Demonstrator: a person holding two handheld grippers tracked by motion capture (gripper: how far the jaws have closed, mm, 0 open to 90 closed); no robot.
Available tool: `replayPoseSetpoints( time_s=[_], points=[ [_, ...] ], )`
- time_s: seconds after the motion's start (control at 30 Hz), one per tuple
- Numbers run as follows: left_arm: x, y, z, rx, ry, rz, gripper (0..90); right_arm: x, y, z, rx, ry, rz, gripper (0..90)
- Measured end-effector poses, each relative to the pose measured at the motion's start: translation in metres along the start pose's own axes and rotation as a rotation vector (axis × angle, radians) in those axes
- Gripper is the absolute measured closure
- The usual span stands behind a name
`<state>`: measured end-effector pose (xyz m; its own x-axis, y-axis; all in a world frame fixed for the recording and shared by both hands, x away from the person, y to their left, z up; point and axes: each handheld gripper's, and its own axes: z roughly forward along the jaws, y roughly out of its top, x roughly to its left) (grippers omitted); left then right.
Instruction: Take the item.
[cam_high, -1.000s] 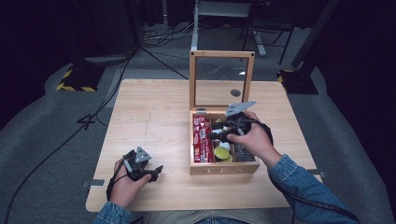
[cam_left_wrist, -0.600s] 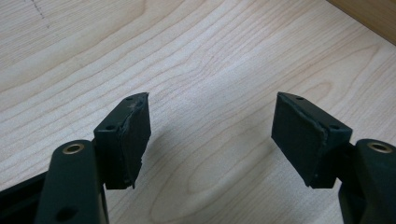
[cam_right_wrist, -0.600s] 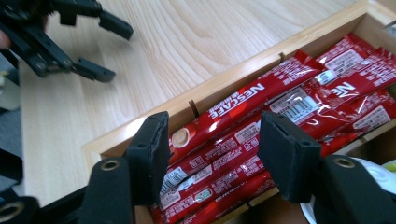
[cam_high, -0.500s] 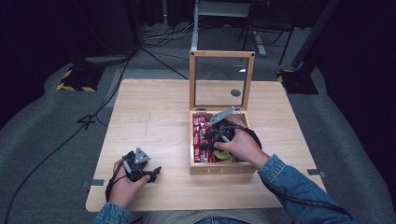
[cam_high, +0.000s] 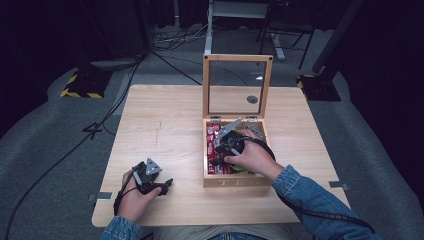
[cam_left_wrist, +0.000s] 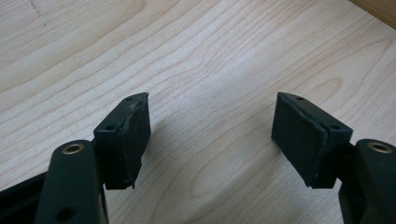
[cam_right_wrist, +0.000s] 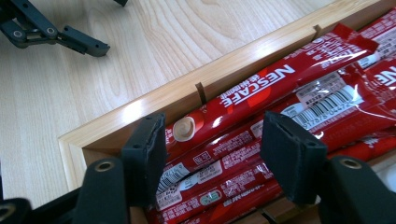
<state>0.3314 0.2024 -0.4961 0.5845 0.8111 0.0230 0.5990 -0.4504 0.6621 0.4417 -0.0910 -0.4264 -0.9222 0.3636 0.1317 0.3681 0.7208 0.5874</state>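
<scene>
Holding red coffee sticks (cam_right_wrist: 261, 93), wooden box (cam_high: 233, 181); both grippers' fingers open, the right's lately widening, gripping nothing.

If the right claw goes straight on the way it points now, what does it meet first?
Most likely the red Nescafe stick sachets in the open wooden box: the right claw hangs open just above them, its jaws having just been opening, nothing between.

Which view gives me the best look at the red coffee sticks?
The right gripper view: the red coffee sticks lie close up, print legible, between the open right gripper. The high view shows them small, partly hidden by the hand.
</scene>
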Motion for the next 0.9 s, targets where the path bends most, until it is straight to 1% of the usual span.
replayPoseSetpoints(
  time_s=[0.1, 0.13, 0.2, 0.3, 0.33, 0.37, 0.4, 0.47, 0.53, 0.57, 0.6, 0.63, 0.67, 0.7, 0.73, 0.77, 0.8, 0.9],
  points=[
    [-0.0001, 0.0002, 0.0002, 0.0, -0.001, -0.001, 28.7, -0.0014, 0.0016, 0.0021, 0.012, 0.01, -0.006, 40.3],
    [-0.0002, 0.0004, 0.0002, 0.002, -0.003, -0.001, 28.6, -0.0014, 0.0024, 0.0031, 0.015, 0.02, -0.001, 40.3],
    [-0.0001, 0.0005, 0.0001, 0.003, -0.003, 0.002, 28.7, -0.0016, 0.0029, 0.0041, 0.025, 0.024, -0.001, 40.5],
    [-0.0001, 0.0006, 0.0002, 0.003, -0.002, 0.003, 28.6, -0.0021, 0.003, 0.0048, 0.025, 0.03, -0.001, 41.0],
    [-0.0004, 0.0007, 0.0003, 0.002, 0.0, 0.004, 28.6, -0.0024, 0.0029, 0.0055, 0.029, 0.038, -0.01, 43.2],
    [-0.0004, 0.0007, 0.0003, 0.002, 0.0, 0.004, 28.6, -0.0024, 0.0029, 0.0055, 0.029, 0.038, -0.01, 43.2],
    [-0.0006, 0.0008, 0.0003, 0.003, 0.001, 0.006, 28.6, -0.0028, 0.0031, 0.0061, 0.034, 0.041, -0.017, 45.9],
    [-0.0007, 0.0008, 0.0003, 0.003, 0.001, 0.007, 28.6, -0.003, 0.0034, 0.0062, 0.034, 0.044, -0.02, 47.1],
    [-0.0007, 0.0008, 0.0003, 0.003, 0.001, 0.007, 28.5, -0.0032, 0.0038, 0.006, 0.036, 0.039, -0.028, 56.8],
    [-0.0007, 0.0009, 0.0004, 0.003, 0.0, 0.006, 28.5, -0.0033, 0.0038, 0.0058, 0.044, 0.039, -0.026, 59.4],
    [-0.0007, 0.0009, 0.0005, 0.003, 0.001, 0.007, 28.5, -0.0032, 0.0037, 0.0057, 0.057, 0.042, -0.019, 66.6],
    [-0.0007, 0.0009, 0.0005, 0.003, 0.001, 0.007, 28.5, -0.0032, 0.0037, 0.0057, 0.057, 0.042, -0.019, 66.6],
    [-0.0007, 0.0009, 0.0005, 0.003, 0.0, 0.007, 28.5, -0.0033, 0.0036, 0.0054, 0.065, 0.04, -0.02, 69.5],
    [-0.0008, 0.0009, 0.0007, 0.003, -0.002, 0.006, 28.5, -0.0035, 0.0033, 0.0057, 0.066, 0.033, -0.024, 70.5],
    [-0.0007, 0.0009, 0.0007, 0.003, -0.002, 0.005, 28.4, -0.0051, 0.0034, 0.0065, 0.059, 0.048, 0.006, 67.6],
    [-0.0007, 0.0009, 0.0007, 0.002, -0.002, 0.005, 28.4, -0.0051, 0.0034, 0.0065, 0.059, 0.048, 0.006, 67.6],
    [-0.0007, 0.0009, 0.0004, 0.003, 0.001, 0.009, 28.4, -0.0077, 0.0036, 0.0064, 0.035, 0.065, 0.023, 63.5],
    [-0.0007, 0.001, 0.0005, 0.003, 0.001, 0.008, 28.4, -0.0102, 0.004, 0.0062, 0.032, 0.071, 0.032, 61.5]
  ],
)
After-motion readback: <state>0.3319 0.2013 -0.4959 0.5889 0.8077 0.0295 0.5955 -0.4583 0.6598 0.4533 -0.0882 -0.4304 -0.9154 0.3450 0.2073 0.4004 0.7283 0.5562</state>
